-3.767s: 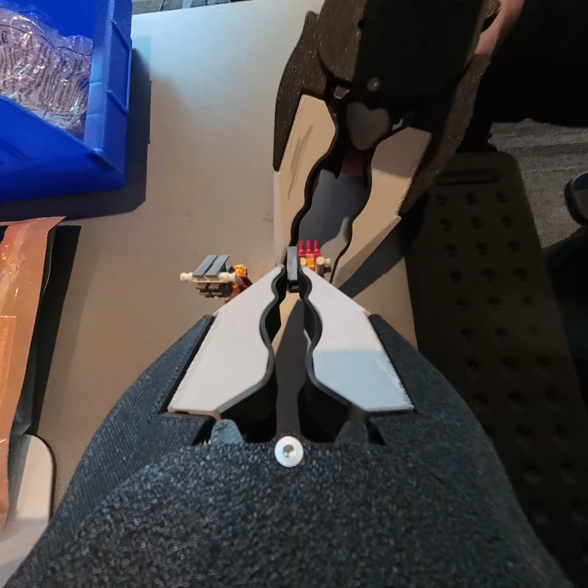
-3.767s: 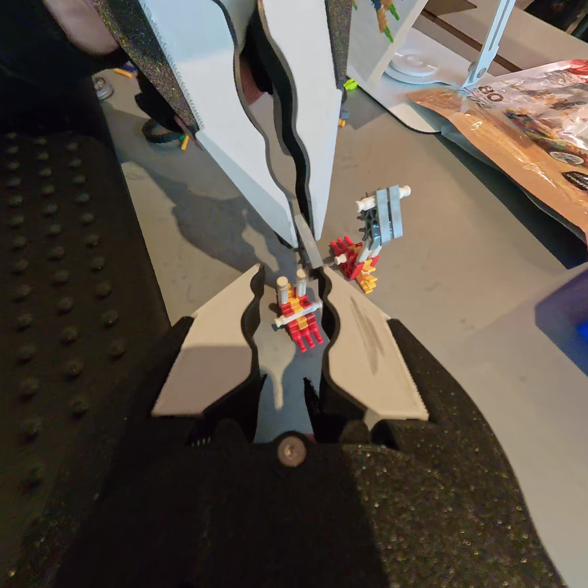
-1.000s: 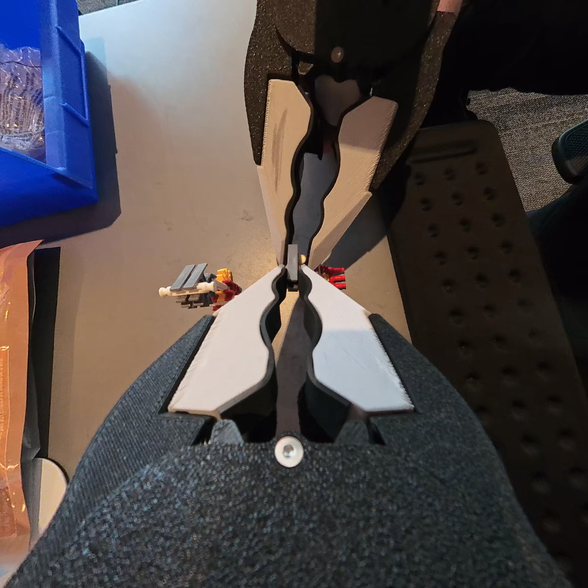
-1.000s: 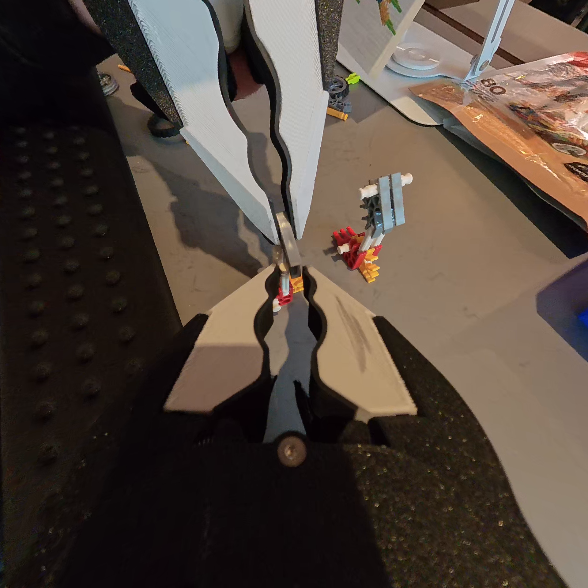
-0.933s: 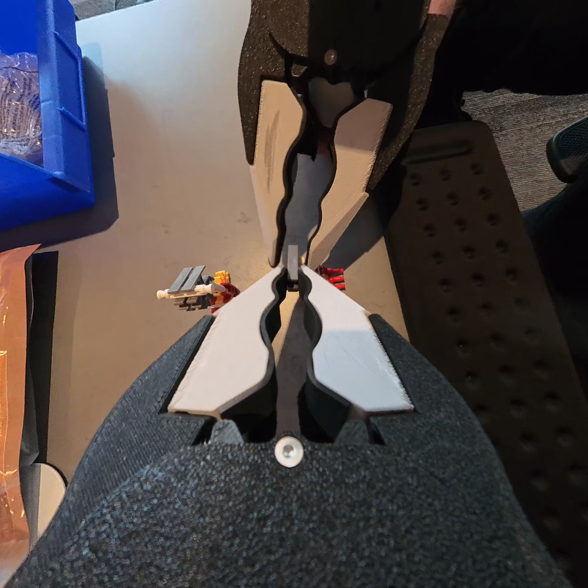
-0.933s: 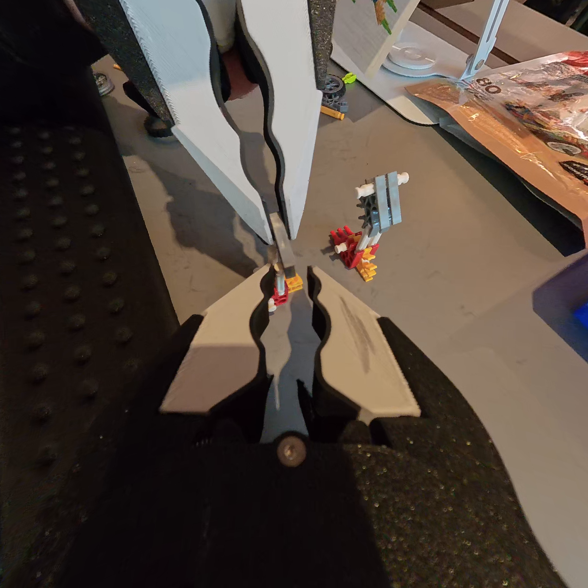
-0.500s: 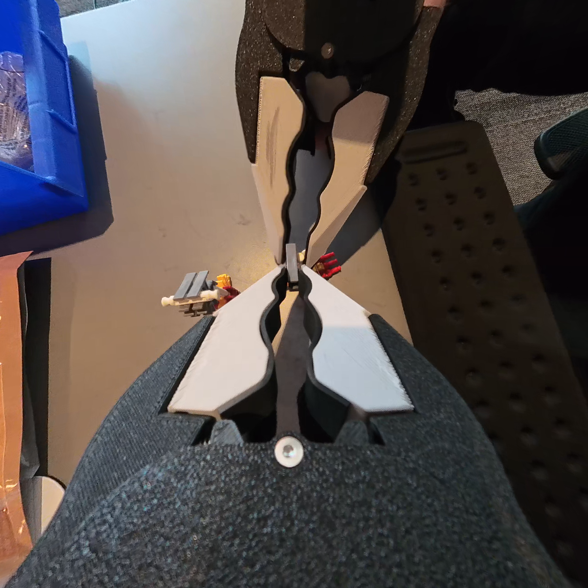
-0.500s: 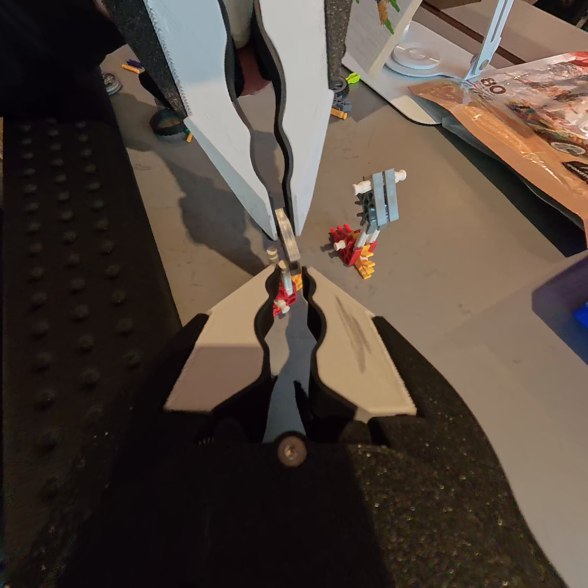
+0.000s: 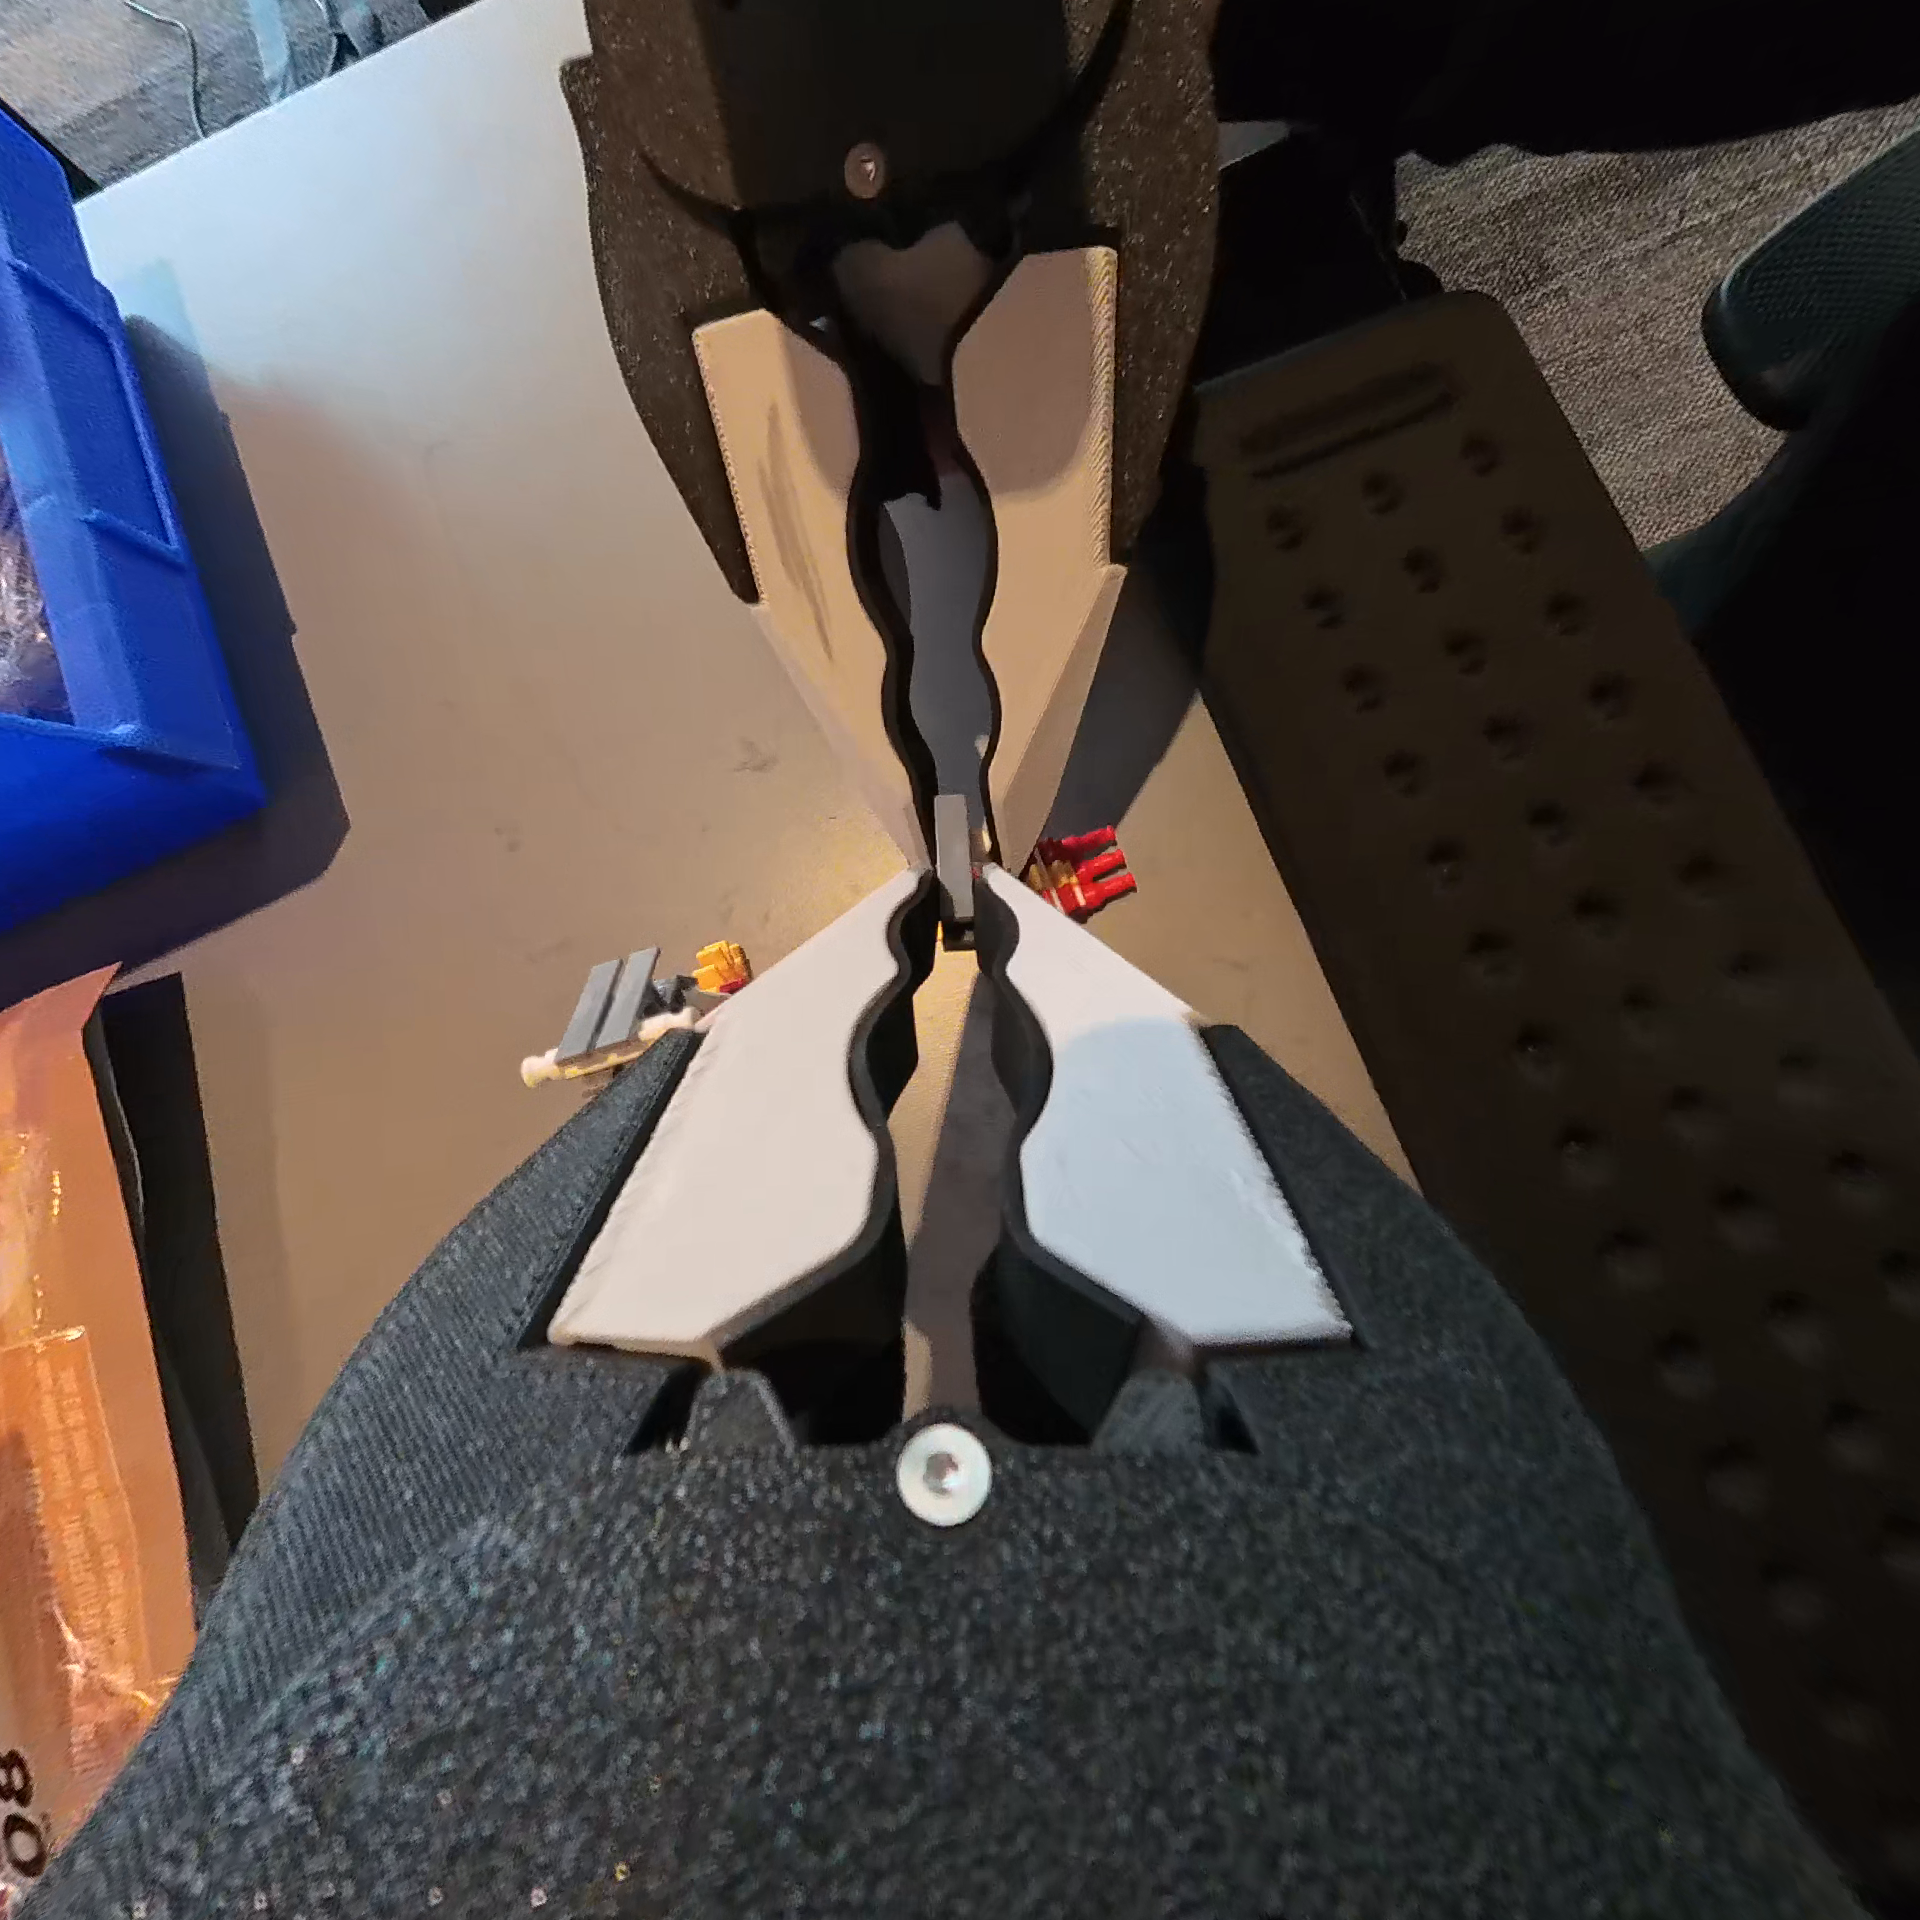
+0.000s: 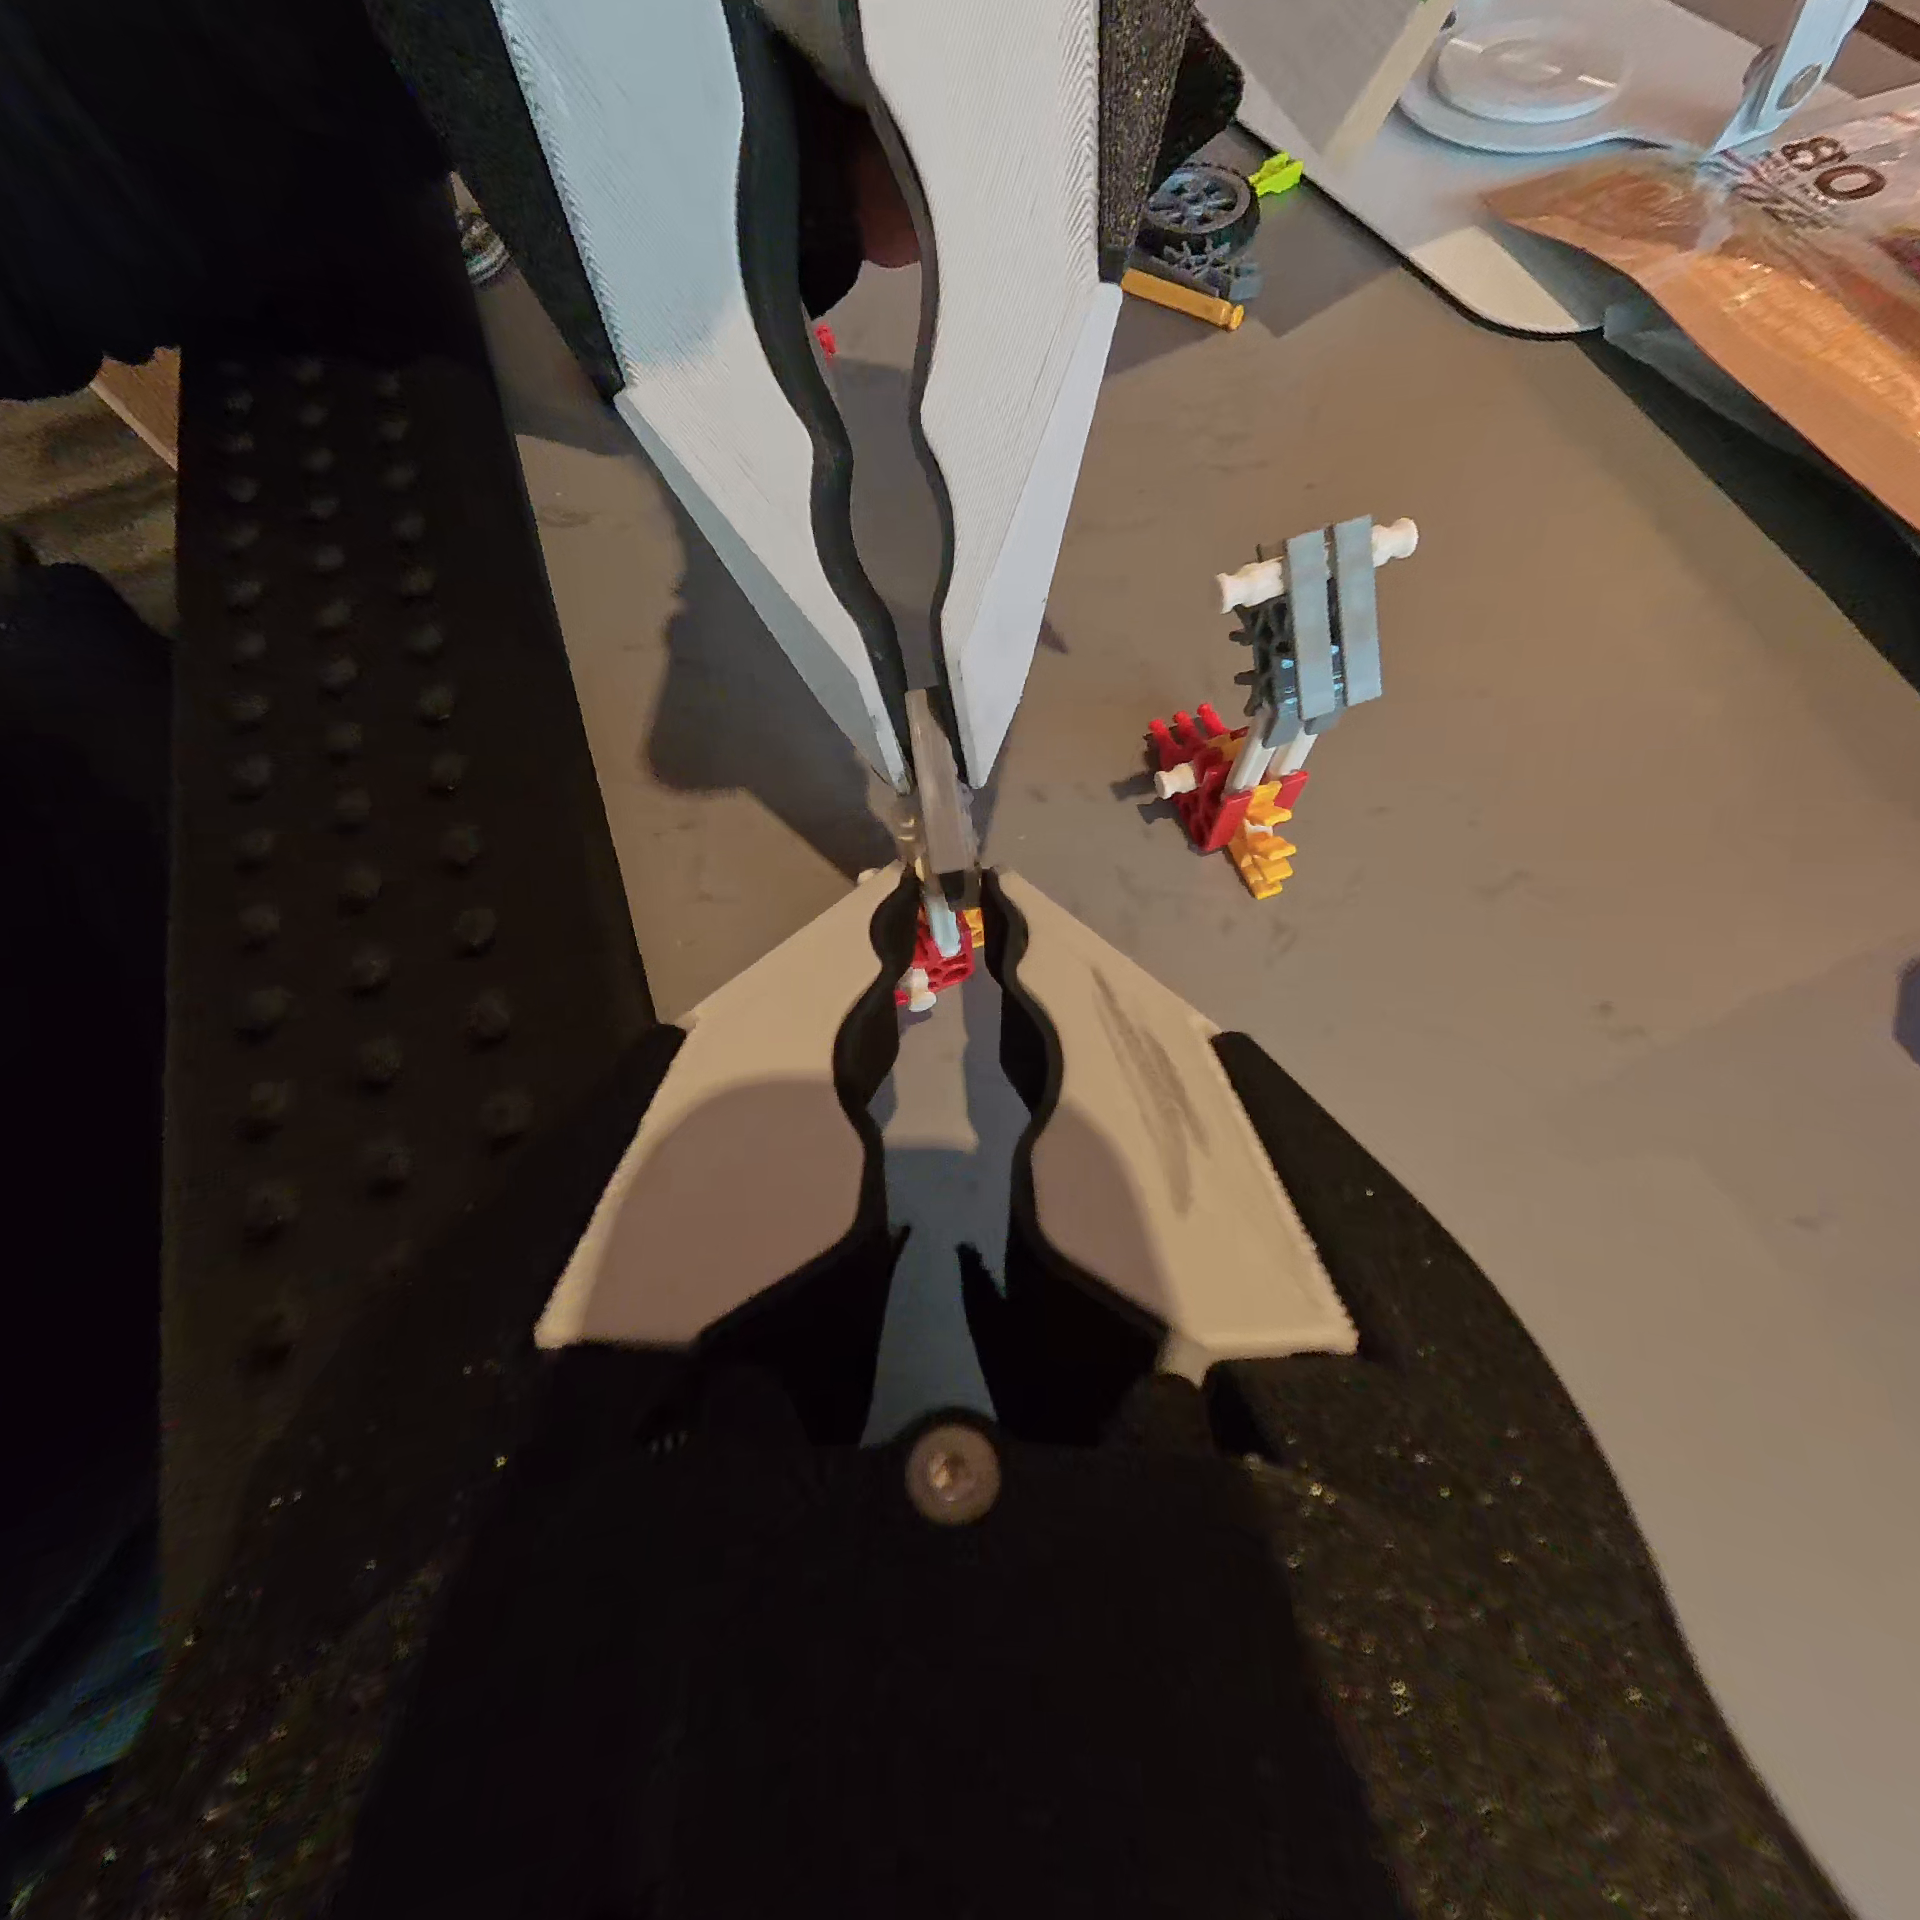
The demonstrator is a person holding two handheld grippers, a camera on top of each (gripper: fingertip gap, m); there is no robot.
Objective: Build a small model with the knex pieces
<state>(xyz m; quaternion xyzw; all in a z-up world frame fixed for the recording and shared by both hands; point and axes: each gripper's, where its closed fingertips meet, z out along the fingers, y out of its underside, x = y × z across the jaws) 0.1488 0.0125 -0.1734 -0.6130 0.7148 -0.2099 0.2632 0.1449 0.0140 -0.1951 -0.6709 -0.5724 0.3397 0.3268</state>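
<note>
- My left tongs are clamped on a flat grey plastic piece, held edge-on at the fingertips.
- My right tongs are clamped on a small red, orange and white toy-brick assembly; its white rod stands between the two tips.
- The two tongs meet tip to tip above the pale grey bench, with the grey piece touching the top of the brick assembly.
- A second brick build rests on the bench just to the right of the right tongs: red and orange base, white rods, dark gear, two grey plates on top, tilted.
- The left wrist view shows that build partly hidden behind the left finger.
- A black perforated mat lies along the bench edge beside both tongs.
- A blue plastic bin stands well apart at the far left.
- An orange printed plastic bag lies at the far right, near a small dark wheel.
</note>
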